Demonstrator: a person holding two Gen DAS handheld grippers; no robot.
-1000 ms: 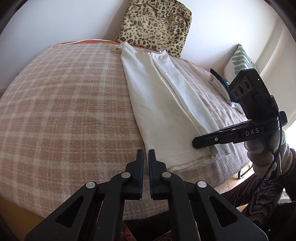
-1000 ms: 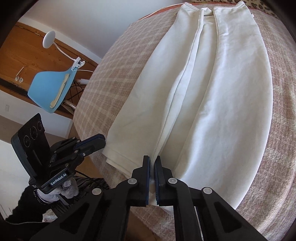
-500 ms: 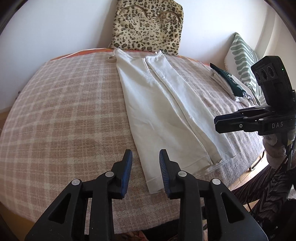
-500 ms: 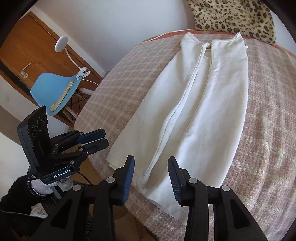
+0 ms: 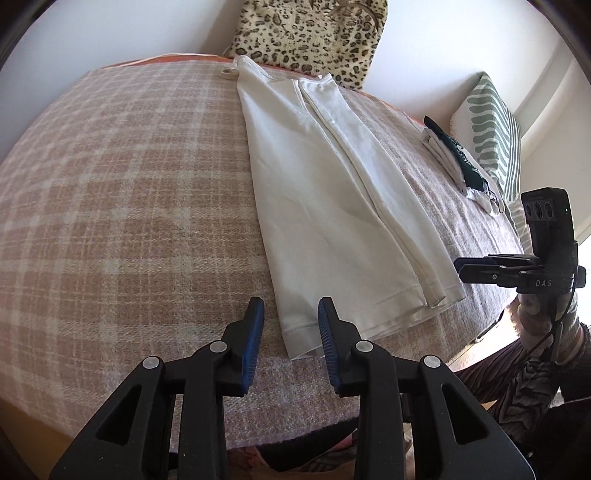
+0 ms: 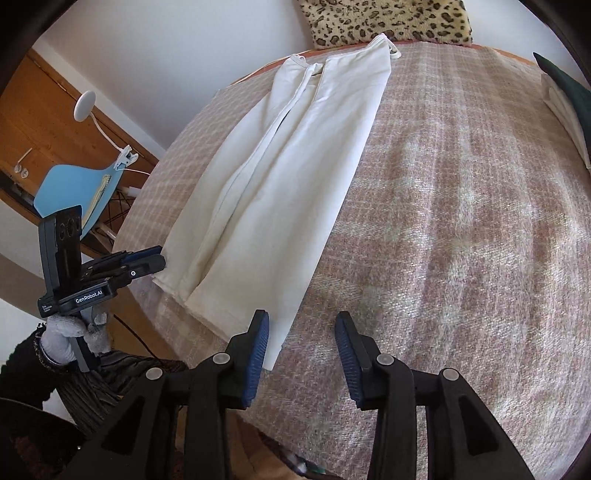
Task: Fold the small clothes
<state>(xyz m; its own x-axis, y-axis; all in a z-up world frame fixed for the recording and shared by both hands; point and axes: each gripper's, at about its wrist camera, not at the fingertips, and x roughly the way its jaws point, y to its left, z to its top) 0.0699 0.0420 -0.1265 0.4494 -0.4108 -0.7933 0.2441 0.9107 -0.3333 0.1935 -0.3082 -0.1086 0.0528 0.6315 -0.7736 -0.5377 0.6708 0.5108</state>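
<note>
White garment (image 5: 332,206) folded lengthwise on plaid bed (image 5: 122,206). Left tool (image 5: 291,325) and right tool (image 6: 302,339) parted, empty; previously shut. Blue chair (image 6: 70,184) at 9 o'clock, right view only; striped pillow (image 5: 491,136) at 2 o'clock, left view only.

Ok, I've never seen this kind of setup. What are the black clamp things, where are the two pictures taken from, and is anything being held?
There is no robot here: a person holds a two-finger gripper in each gloved hand, with a camera on each looking along its fingers. One picture looks along the left gripper, the other along the right gripper; each also sees the other gripper from the side. Both are open and hold nothing. On the plaid blanket lies a white garment, folded lengthwise into a long strip. A leopard-print cushion stands at the wall, and folded clothes lie beside a green striped pillow.
</note>
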